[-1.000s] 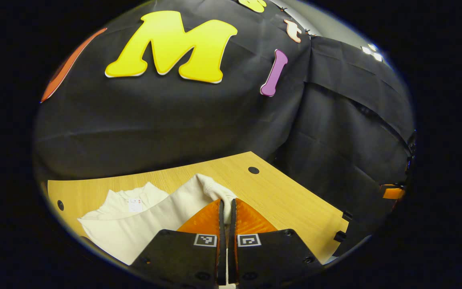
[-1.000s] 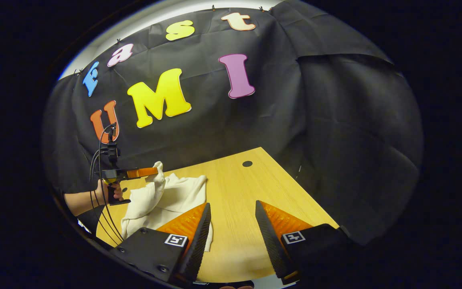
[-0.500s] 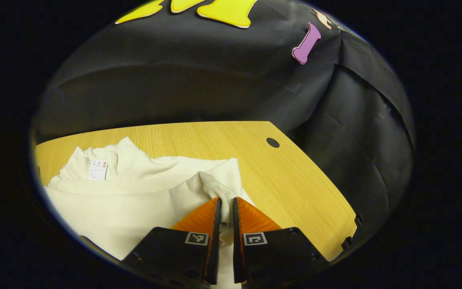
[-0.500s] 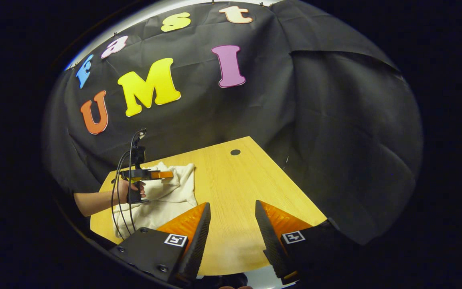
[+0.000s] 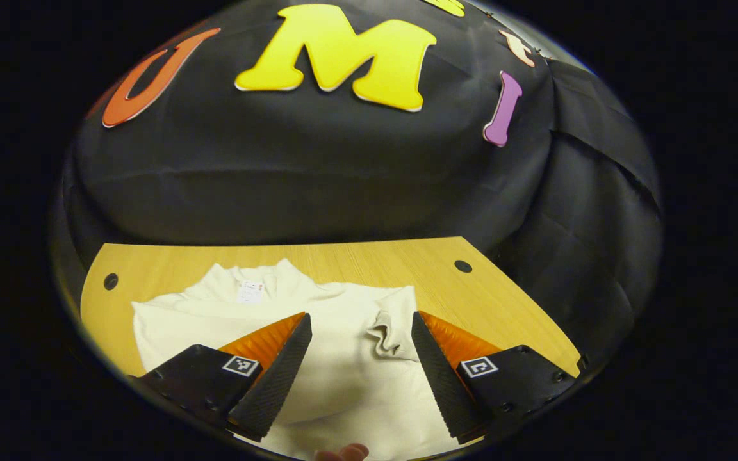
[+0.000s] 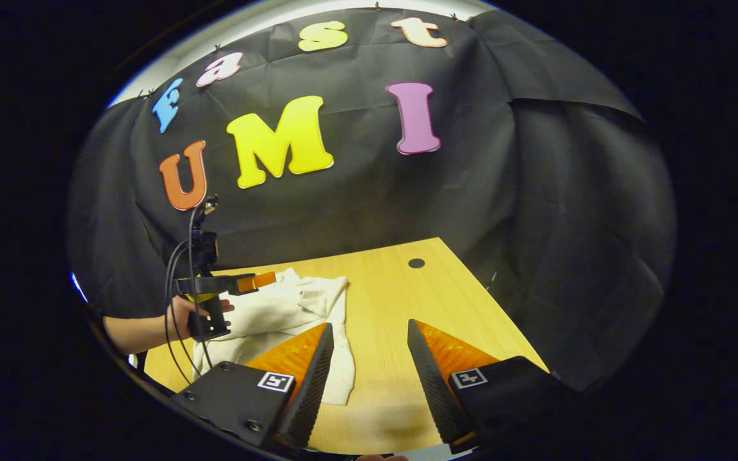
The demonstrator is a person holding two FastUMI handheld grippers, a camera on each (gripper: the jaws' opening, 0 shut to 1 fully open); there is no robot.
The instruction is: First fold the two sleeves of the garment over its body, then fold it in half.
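Observation:
A cream sweatshirt [image 5: 337,358] lies flat on the wooden table [image 5: 446,294], collar and neck label [image 5: 250,292] toward the wall. A sleeve is folded across the body, and its ribbed cuff [image 5: 391,333] lies bunched near the garment's right side. My left gripper [image 5: 361,326] hovers open over the body, the cuff just inside its right finger and free of both. In the right gripper view the sweatshirt [image 6: 279,314] lies at the table's left half, with the left gripper [image 6: 260,280] above it in a hand [image 6: 183,314]. My right gripper [image 6: 369,336] is open over bare table beside the garment.
The table has a round cable hole near its far right corner [image 5: 463,266] and another at far left [image 5: 111,281]. Black cloth walls stand close behind and to the right. A cable [image 6: 173,301] hangs from the left gripper. A fingertip [image 5: 343,453] peeks at the bottom edge.
My left gripper carried the sleeve cuff over the body, opened and let it drop, then pulled back. The right gripper stayed open and barely shifted.

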